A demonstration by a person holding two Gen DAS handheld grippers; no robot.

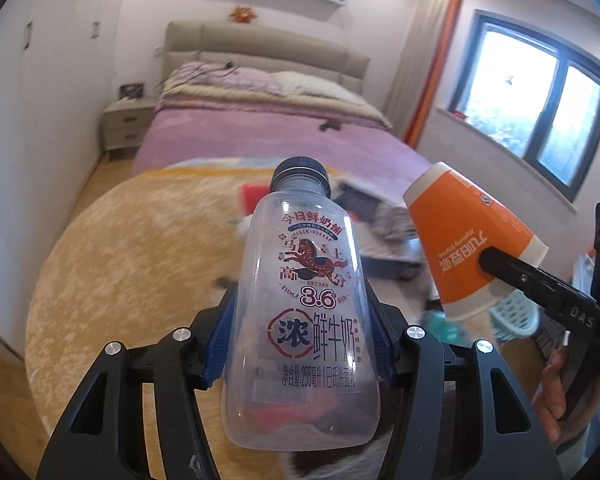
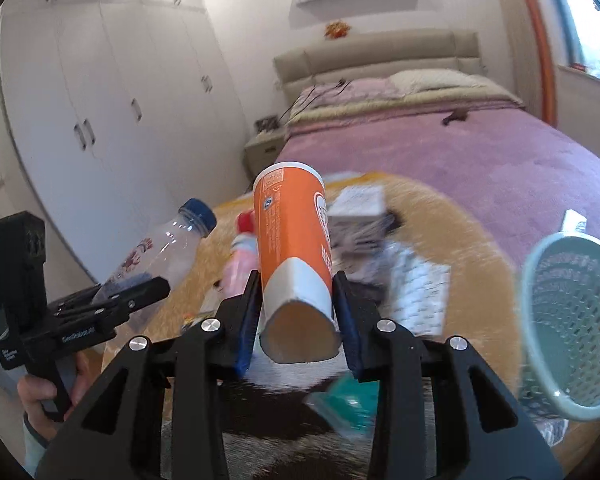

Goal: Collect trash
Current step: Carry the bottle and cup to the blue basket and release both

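Two pieces of trash are in hand at this moment, both held in the air above the table. Left gripper (image 1: pixel 300 344): closed on the lower body of a clear plastic milk bottle (image 1: pixel 304 300), empty, dark cap on and pointing away from the holder. Right gripper (image 2: pixel 298 320): clamped across the white rim band of an orange paper cup (image 2: pixel 294 248), which lies on its side with the open mouth toward the camera and is squeezed slightly oval.

Progress, as a judgement: pickup of these two items is done; neither is yet deposited. A pale green perforated basket (image 2: pixel 572 320) stands at the right of the table, near the right gripper, and is the likely receptacle; its contents cannot be made out.

Remaining litter on the table, blurred: a teal wrapper (image 2: pixel 348 404) just beyond the right gripper, a pink bottle with a red cap (image 2: pixel 242 252), a white carton (image 2: pixel 358 200), and crumpled papers (image 2: pixel 416 292). Several pieces therefore seem left to collect.

Surface: a round table (image 1: pixel 112 240) under a mottled yellow cover, with a dark-and-white patch at its near edge.

Room, beyond the table: a bed (image 1: pixel 268 136) with a pink spread and padded headboard, a bedside cabinet (image 1: pixel 126 124), white wardrobes (image 2: pixel 112 92), and a window (image 1: pixel 540 96) with an orange-edged curtain.
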